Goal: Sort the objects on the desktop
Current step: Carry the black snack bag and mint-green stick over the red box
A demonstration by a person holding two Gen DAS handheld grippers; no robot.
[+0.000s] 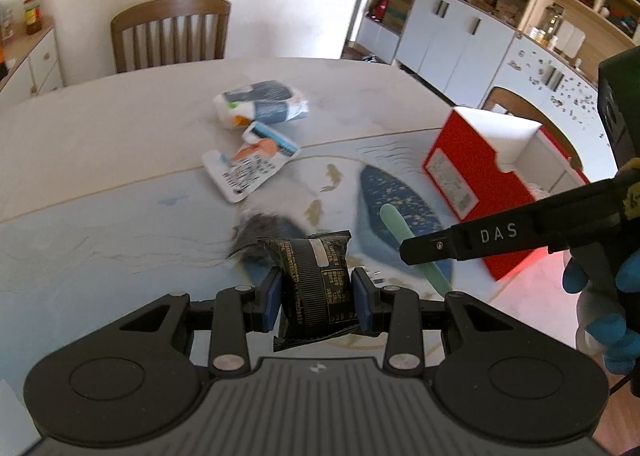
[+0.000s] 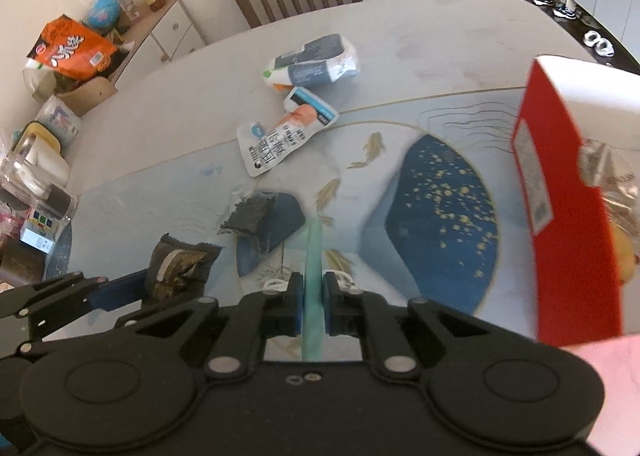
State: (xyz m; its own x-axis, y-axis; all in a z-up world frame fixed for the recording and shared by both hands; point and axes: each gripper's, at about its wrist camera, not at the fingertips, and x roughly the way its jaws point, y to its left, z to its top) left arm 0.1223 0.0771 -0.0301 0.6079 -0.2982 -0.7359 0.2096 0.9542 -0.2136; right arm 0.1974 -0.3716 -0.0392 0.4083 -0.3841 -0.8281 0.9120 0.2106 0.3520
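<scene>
My left gripper (image 1: 316, 296) is shut on a black snack packet (image 1: 316, 288) held above the table; the packet also shows in the right wrist view (image 2: 180, 270). My right gripper (image 2: 312, 302) is shut on a long green stick (image 2: 313, 288), which also shows in the left wrist view (image 1: 404, 240) beside the right gripper's black finger (image 1: 472, 242). A red box (image 1: 476, 179) with an open white top stands on the right; in the right wrist view (image 2: 560, 215) it holds wrapped items. A tissue pack (image 1: 262, 103) and white sachets (image 1: 248, 163) lie farther back.
The table (image 1: 100, 127) carries a blue patterned mat (image 2: 432, 215). A dark torn wrapper (image 2: 248, 215) lies on the mat. A wooden chair (image 1: 172, 31) stands behind the table. Cabinets (image 1: 460, 35) are at the right, a cluttered sideboard (image 2: 100, 47) at the left.
</scene>
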